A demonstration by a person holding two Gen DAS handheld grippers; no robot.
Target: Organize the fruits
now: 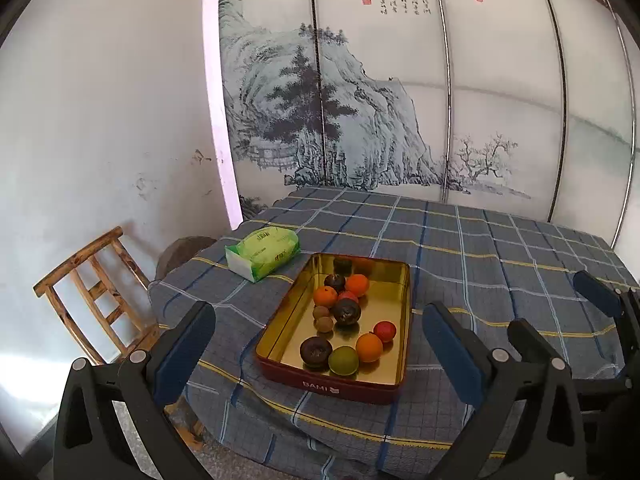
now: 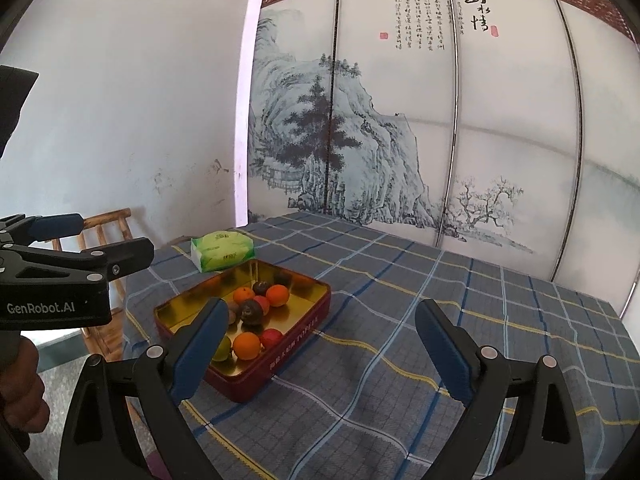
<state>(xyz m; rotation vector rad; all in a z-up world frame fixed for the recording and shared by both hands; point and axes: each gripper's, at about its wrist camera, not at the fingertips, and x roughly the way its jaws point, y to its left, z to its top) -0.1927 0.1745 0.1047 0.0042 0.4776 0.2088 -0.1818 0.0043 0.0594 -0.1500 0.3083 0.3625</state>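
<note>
Both claws wide open, empty: left claw [image 1: 320,344]; right claw [image 2: 322,344]

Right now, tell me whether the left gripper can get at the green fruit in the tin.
Probably yes. The left gripper is open and empty, the tin has no lid, and the green fruit sits at its near edge, uncovered, beside the dark fruit.

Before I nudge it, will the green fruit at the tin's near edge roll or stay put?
The green fruit looks round and smooth, so it would probably roll on the tin's glossy gold floor. It seems to touch an orange and a dark fruit, which may get knocked. The tin's raised wall should likely contain it.
</note>
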